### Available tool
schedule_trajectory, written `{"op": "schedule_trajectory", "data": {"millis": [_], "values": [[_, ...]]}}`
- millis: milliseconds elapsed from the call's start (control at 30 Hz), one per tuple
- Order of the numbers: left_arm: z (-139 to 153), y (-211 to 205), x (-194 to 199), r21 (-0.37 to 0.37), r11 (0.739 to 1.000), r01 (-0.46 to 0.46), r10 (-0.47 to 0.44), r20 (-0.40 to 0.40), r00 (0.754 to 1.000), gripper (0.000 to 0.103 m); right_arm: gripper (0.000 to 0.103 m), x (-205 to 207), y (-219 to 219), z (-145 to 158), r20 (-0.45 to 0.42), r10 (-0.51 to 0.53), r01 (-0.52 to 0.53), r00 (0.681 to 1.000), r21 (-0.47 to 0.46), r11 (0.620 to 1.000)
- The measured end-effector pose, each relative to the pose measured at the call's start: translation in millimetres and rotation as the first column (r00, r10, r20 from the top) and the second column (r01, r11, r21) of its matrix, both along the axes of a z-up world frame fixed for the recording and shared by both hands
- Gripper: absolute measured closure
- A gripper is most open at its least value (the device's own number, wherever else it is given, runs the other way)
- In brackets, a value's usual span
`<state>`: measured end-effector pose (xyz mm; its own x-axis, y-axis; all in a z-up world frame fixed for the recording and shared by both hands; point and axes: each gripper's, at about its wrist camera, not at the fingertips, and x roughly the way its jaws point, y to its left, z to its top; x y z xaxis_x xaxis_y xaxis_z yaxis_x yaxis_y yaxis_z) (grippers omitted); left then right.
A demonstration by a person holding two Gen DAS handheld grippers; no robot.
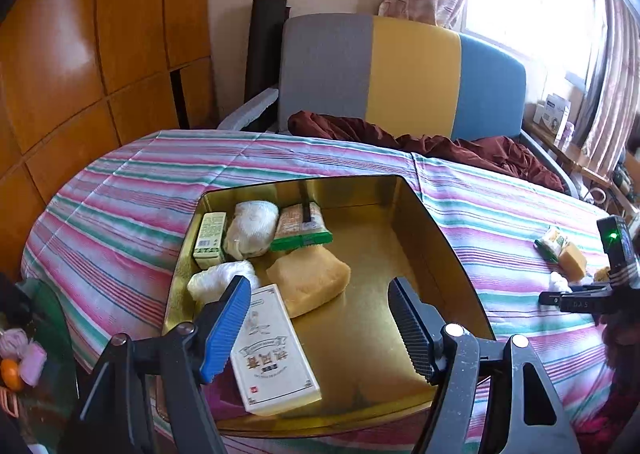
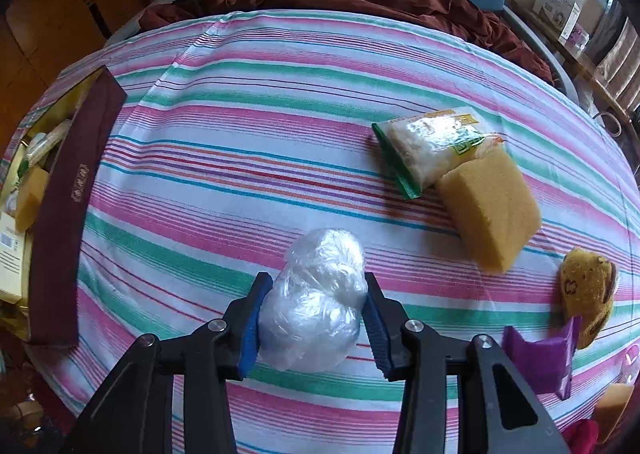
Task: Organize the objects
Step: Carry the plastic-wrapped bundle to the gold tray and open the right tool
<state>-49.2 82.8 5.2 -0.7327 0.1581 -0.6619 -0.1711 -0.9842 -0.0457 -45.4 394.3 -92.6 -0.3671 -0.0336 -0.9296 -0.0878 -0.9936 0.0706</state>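
Note:
A gold tin box sits on the striped cloth; it holds a white carton, a yellow sponge, a green snack packet, white wrapped bundles and a small green box. My left gripper is open above the tin, empty. My right gripper is shut on a clear plastic-wrapped ball just above the cloth. Beyond it lie a snack packet and a yellow sponge. The tin's dark red side shows at the left of the right wrist view.
A brown cookie-like pad and a purple holder lie at the right edge. A dark red cloth lies on the tricolour chair behind the table. A wooden wardrobe stands left, a window shelf with boxes right.

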Motion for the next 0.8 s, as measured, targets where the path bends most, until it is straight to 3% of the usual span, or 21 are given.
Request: {"op": "schedule_trajectory", "data": {"millis": [233,467,667,800], "values": [[2.4,-42.4,-2.2,0.047,0.994,-0.102,0.101,0.008,0.995,0.030,0.059,6.0,-58.5,42.1,-0.120,0.100,-0.114,0.988,-0.115,0.987],[-1.5,-84.0,-6.1,0.081,0.976,-0.201,0.199,0.033,0.980,0.028,0.058,6.9,-161.0,78.6,-0.223,0.334,-0.371,0.916,-0.152,0.916],[-7.6,-102.5,-8.5,0.124,0.966,-0.227,0.221,0.061,0.973,0.018,0.055,0.0,-233.5,56.9,-0.176,0.457,-0.481,0.872,-0.129,0.867],[-13.2,-106.9,-10.2,0.140,0.966,-0.218,0.208,0.081,0.975,0.016,0.049,-5.8,-260.9,31.0,-0.118,0.496,-0.510,0.860,-0.210,0.834]]}}
